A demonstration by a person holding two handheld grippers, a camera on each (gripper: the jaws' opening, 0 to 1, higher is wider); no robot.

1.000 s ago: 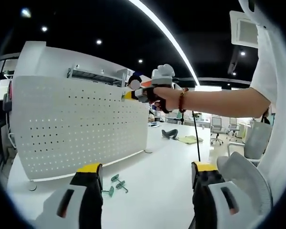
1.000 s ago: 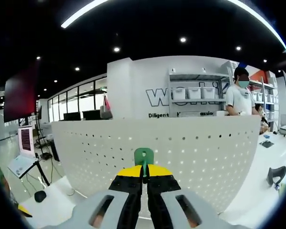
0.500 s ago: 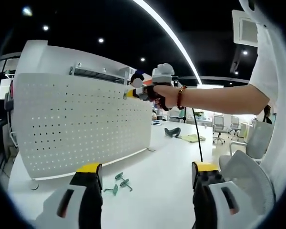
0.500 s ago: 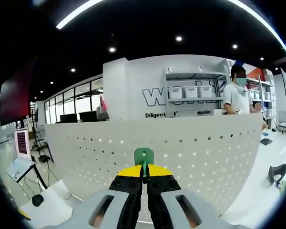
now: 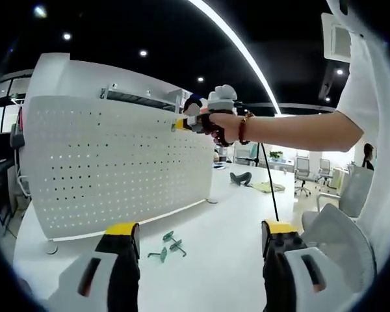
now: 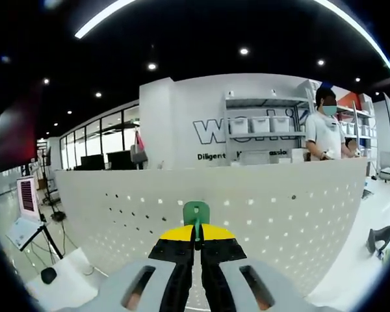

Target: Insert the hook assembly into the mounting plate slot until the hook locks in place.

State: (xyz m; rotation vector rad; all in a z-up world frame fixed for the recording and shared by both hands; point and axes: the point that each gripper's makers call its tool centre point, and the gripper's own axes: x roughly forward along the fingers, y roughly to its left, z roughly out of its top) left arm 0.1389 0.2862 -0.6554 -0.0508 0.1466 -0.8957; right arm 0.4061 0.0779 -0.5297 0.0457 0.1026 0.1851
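A white table point(image 5: 221, 234) is carrying an upright white pegboard point(image 5: 117, 162), its face dotted with rows of small round holes. The room is an open office: a dark ceiling with spot lamps and a long light strip point(image 5: 237, 49), swivel chairs point(image 5: 303, 172) standing far off, shelves with white bins point(image 6: 263, 127) behind the board, and lettering on the wall that the pegboard's top edge is cutting off. A person in a white shirt point(image 6: 328, 130) is standing beyond the board.

In the left gripper view the left gripper point(image 5: 198, 244) is hanging released, its yellow-tipped jaws standing wide apart over the table. Between them, near the foot of the board, a few green hooks point(image 5: 169, 246) are lying loose on the tabletop; they are too small to make out their exact shape. A dark object point(image 5: 240, 178) is resting farther along the table, too blurred to identify.

The right gripper point(image 6: 196, 242) is clenching a green hook point(image 6: 196, 212), its jaws pressed together on the hook's stem, with the rounded head poking up above the yellow tips. The hook is sitting in front of the pegboard's face, near its top edge; whether it is touching the board cannot be told. The left gripper view is catching this gripper held up at the board's top edge by a hand point(image 5: 224, 127) wearing a bead bracelet, a thin cable hanging below it.
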